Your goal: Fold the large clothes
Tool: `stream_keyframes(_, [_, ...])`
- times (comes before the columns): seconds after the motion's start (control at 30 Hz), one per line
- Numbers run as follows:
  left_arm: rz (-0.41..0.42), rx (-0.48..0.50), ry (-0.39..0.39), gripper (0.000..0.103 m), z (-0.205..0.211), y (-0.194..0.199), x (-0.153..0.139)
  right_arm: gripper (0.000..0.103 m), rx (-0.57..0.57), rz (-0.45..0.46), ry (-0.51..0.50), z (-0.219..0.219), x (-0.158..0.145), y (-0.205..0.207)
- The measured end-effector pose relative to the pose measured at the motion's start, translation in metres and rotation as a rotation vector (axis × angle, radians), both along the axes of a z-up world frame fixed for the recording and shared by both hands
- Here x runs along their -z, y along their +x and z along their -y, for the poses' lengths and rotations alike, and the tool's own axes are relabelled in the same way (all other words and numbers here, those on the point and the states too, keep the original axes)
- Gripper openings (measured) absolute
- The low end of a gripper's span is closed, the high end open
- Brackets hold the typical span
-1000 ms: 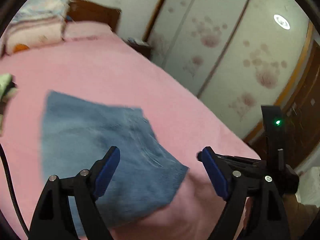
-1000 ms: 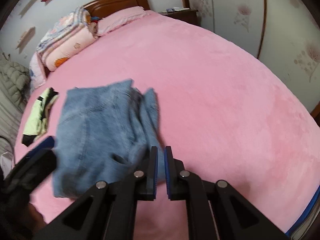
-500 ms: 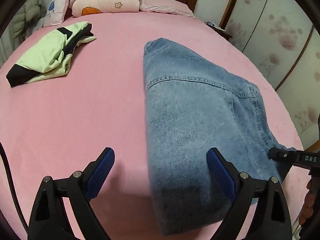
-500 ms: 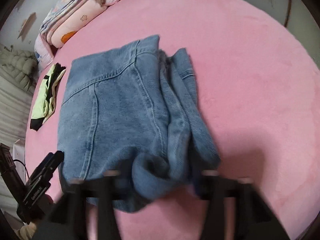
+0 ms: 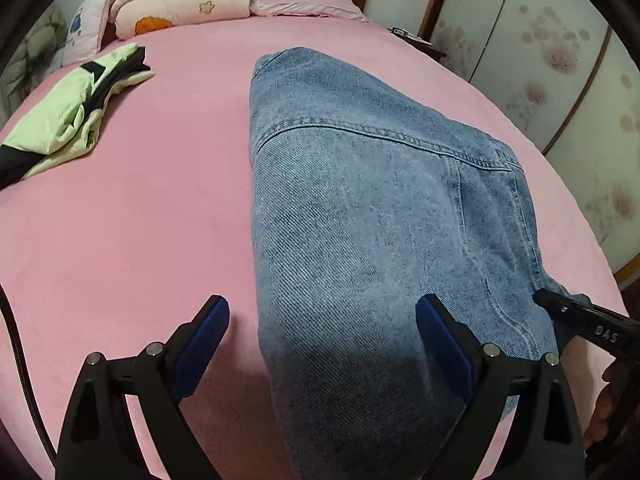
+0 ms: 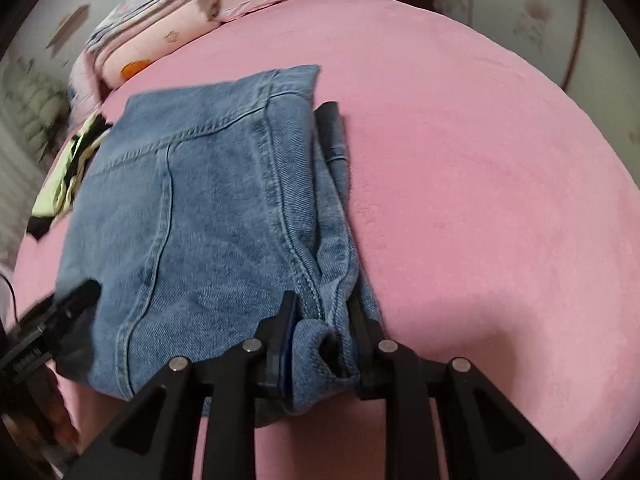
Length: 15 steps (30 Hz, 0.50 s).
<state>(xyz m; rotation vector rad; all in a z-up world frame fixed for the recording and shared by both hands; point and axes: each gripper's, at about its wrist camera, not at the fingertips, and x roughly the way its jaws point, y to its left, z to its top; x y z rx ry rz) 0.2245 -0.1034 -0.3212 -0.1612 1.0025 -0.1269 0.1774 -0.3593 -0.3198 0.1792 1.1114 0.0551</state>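
Folded blue denim garment (image 5: 380, 240) lies on the pink bedspread (image 5: 140, 220). Left gripper (image 5: 322, 344) gapes wide over its near edge; right gripper (image 6: 322, 320) pinches a bunched denim fold.

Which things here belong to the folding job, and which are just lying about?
Job:
- jeans, folded on the bed
- left gripper, jaws open
- right gripper, jaws around the jeans' edge

Lying about:
- green and black garment
- stacked bedding
- pillow

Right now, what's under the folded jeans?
The pink bedspread shows all round the jeans; folded denim layers peek out at their right edge. Anything else beneath is covered.
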Motion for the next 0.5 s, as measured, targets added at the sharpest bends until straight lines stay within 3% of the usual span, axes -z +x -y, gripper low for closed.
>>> stream_keyframes(0.1, [-0.071,-0.006,-0.023,0.095,-0.009,0.003,-0.013,0.032,0.015,-0.016,-0.013,0.000,-0.015,-0.001])
stream_keyframes(0.17, [-0.093,-0.012,0.001,0.094,-0.016,0.008,-0.025,0.033,0.037,0.002,-0.049,0.000,-0.036,-0.001])
stream_keyframes(0.23, [-0.051,-0.027,0.011,0.094,-0.026,0.010,-0.046,0.033,0.054,0.061,-0.087,0.001,-0.062,-0.002])
stream_keyframes(0.37, [0.077,-0.043,-0.021,0.094,-0.040,0.029,-0.081,0.033,0.015,0.207,-0.057,-0.017,-0.103,0.014])
stream_keyframes(0.5, [0.085,-0.002,-0.023,0.092,-0.034,0.084,-0.083,0.033,-0.057,0.207,-0.004,-0.054,-0.101,0.068])
